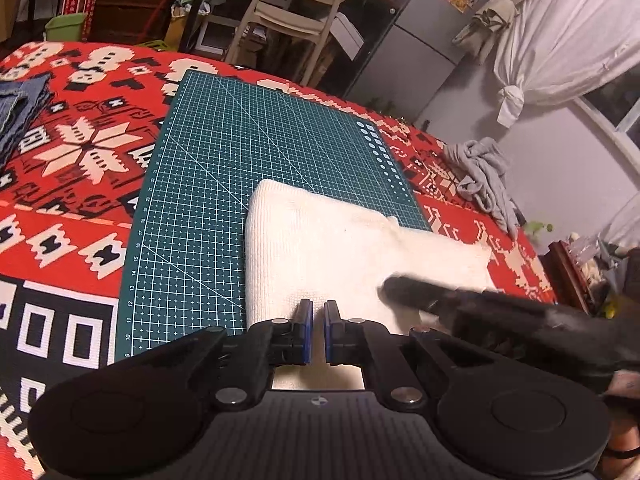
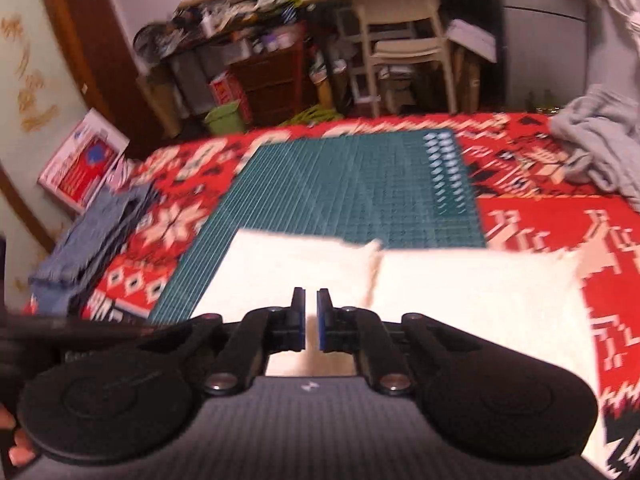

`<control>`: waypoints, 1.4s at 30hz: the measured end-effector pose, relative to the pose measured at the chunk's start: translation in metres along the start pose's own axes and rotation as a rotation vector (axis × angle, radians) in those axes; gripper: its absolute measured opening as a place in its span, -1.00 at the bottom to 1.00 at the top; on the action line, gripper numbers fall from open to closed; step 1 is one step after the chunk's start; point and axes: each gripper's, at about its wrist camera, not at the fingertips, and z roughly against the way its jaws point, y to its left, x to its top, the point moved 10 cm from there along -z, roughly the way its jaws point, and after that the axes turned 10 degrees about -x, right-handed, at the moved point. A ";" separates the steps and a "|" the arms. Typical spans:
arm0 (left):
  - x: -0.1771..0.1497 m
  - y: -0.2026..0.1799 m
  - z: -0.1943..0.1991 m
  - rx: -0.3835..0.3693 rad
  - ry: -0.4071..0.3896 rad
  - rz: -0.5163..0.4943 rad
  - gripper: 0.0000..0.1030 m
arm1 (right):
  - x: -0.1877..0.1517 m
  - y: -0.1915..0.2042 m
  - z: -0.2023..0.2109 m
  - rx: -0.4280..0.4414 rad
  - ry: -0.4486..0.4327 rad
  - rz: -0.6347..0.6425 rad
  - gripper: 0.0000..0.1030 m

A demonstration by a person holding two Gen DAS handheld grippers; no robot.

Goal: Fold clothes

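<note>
A folded white knit garment lies on the near right part of a green cutting mat. My left gripper hovers over its near edge, jaws nearly closed with a small gap, nothing between them. The right gripper shows as a blurred black shape over the garment's right side. In the right wrist view the white garment spreads below my right gripper, whose jaws stand nearly closed and empty above it. The mat lies beyond.
A red patterned cloth covers the table. Folded blue jeans lie at the left. A crumpled grey garment lies at the right edge. A chair stands behind the table.
</note>
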 end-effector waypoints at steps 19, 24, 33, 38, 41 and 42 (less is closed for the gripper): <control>-0.020 -0.014 0.008 -0.035 0.033 -0.041 -0.91 | -0.029 0.024 0.022 0.050 0.032 0.019 -0.97; -0.026 -0.015 0.006 -0.011 0.027 -0.075 -0.91 | -0.043 0.008 0.021 -0.001 0.025 0.067 -1.00; -0.023 -0.020 0.007 0.018 0.051 -0.075 -0.92 | -0.046 -0.015 0.043 -0.033 0.022 -0.007 -0.95; -0.022 -0.025 0.015 0.034 0.051 -0.092 -0.92 | -0.036 0.011 0.058 0.046 -0.007 0.009 -0.95; -0.024 -0.025 0.021 0.035 0.048 -0.096 -0.92 | -0.037 0.025 0.053 0.071 0.009 0.020 -0.95; -0.025 -0.025 0.023 0.035 0.053 -0.097 -0.92 | -0.039 0.028 0.051 0.081 0.016 0.018 -0.95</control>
